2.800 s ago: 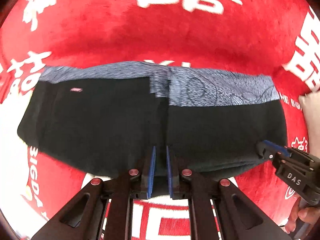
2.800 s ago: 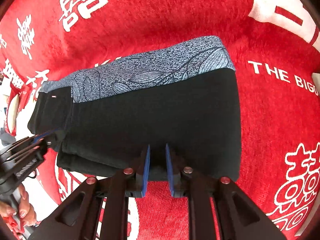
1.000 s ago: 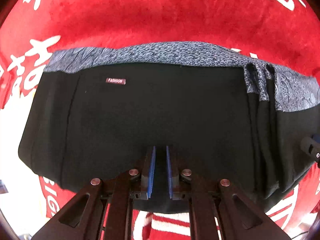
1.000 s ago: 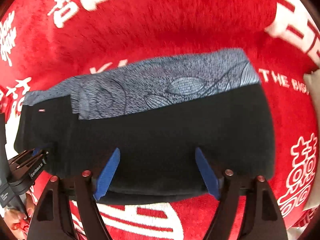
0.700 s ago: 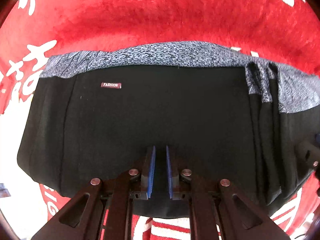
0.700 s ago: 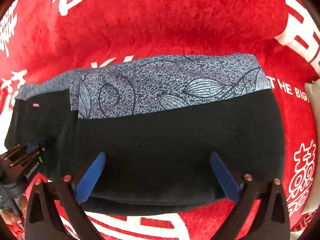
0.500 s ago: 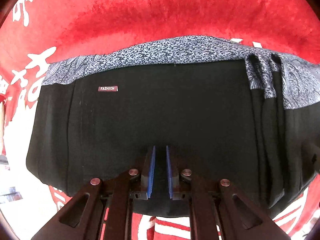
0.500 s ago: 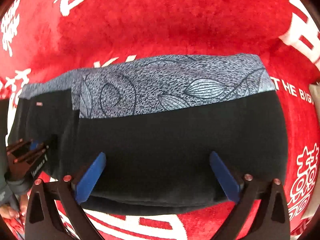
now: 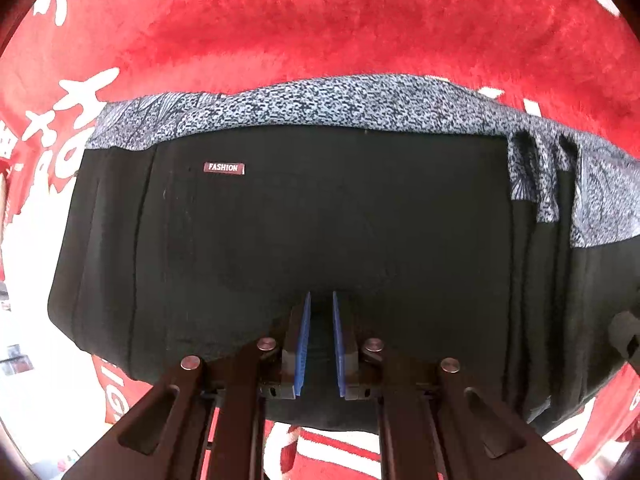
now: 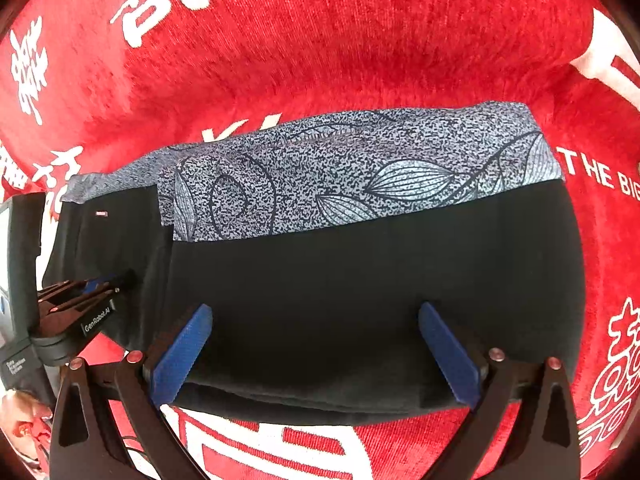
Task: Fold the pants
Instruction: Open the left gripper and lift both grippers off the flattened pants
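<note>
Left wrist: left gripper (image 9: 319, 340) clamped on pants (image 9: 320, 220) hem, lower centre. Right gripper (image 10: 316, 354) spread wide over pants (image 10: 360, 280), seemingly not gripping; red cloth (image 10: 320, 60) beneath.

Likely a home: a plush red blanket (image 10: 360, 40) with white wedding characters.

My right claw (image 10: 316, 344) stands wide open, its blue pads (image 10: 182, 356) spread over the near edge of the pants (image 10: 360, 280). I see the pants folded into a black block with a grey leaf-print band (image 10: 360, 176) along the far edge, lying on the red blanket (image 10: 360, 40) with white lettering. At the pants' left end my left claw (image 10: 120, 280) has its tips drawn together against the black fabric.
</note>
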A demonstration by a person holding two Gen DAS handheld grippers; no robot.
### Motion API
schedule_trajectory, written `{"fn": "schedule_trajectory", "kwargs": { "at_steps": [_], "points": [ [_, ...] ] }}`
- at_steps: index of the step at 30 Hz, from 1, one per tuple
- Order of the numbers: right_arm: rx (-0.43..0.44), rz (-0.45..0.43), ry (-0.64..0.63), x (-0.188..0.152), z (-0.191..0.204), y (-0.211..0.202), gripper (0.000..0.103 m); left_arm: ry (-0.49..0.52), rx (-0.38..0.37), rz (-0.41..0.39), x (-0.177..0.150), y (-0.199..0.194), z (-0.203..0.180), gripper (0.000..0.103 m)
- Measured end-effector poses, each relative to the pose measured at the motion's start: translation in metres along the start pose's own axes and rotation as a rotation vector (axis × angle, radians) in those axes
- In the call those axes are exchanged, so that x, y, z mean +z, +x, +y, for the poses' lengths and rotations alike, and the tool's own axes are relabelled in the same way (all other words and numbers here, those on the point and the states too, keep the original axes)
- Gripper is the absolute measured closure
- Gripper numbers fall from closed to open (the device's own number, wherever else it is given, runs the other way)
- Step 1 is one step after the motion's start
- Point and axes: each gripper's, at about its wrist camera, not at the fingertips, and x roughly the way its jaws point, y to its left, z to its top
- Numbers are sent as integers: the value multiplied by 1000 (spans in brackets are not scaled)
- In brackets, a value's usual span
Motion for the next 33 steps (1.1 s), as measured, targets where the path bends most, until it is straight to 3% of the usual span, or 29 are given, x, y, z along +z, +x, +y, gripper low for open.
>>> {"fn": "schedule_trajectory", "kwargs": {
  "at_steps": [2,3,4,5,6,14,19,22,25,27,30,33],
  "points": [
    [3,8,-4,0,0,-1,0,-7,-1,3,0,-1,3,85],
    [5,11,-6,-1,-1,-3,0,-8,5,6,1,-3,4,61],
    [10,11,-9,0,-1,-3,0,-9,2,5,1,-5,5,44],
    [15,11,-9,0,-2,-4,0,-14,-15,0,2,-9,6,13],
    [18,11,-9,2,-1,-2,0,-15,-28,-7,3,-12,5,4],
    [121,-36,48,10,-21,-30,0,-17,-68,-61,20,-54,-7,4],
    [90,-130,106,28,-57,-65,0,27,-145,-113,28,-87,-53,1],
    [124,-143,183,40,-87,-71,0,74,-148,-104,23,-79,-90,1],
    [204,-84,244,47,-111,-55,0,93,-121,-42,21,-53,-113,1],
    [212,-27,266,48,-121,-33,0,76,-127,-15,16,-39,-115,0],
    [227,-32,257,45,-123,-27,0,35,-166,-9,17,-36,-108,0],
    [236,-48,241,40,-122,-25,0,56,-168,-10,17,-33,-102,0]
  ]
}}
